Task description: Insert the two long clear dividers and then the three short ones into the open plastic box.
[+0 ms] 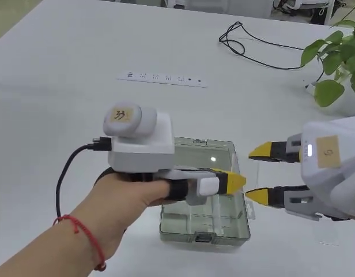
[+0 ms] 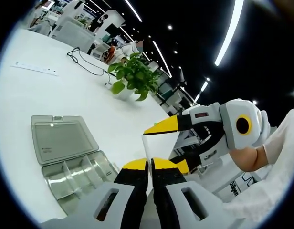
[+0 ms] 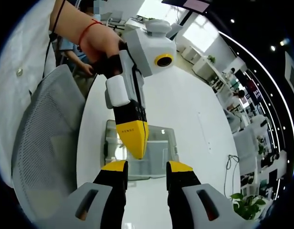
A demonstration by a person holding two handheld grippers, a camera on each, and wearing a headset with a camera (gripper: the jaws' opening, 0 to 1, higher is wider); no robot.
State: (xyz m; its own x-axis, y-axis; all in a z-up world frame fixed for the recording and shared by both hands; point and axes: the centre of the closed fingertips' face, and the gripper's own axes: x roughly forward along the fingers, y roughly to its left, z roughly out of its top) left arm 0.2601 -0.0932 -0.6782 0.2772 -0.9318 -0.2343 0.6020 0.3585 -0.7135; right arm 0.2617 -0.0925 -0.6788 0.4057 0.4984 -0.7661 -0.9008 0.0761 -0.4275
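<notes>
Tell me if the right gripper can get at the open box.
Probably yes: the right gripper hangs open just right of the box, nothing between them, though the shut left gripper hovers above it.

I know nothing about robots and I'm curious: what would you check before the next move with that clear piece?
1. Box lid open: ok.
2. Left hand-held gripper shut on the clear divider: ok.
3. Right hand-held gripper open, beside the divider: ok.
4. Divider close to the box: ok.
5. Divider lined up with a free slot: cannot tell.
</notes>
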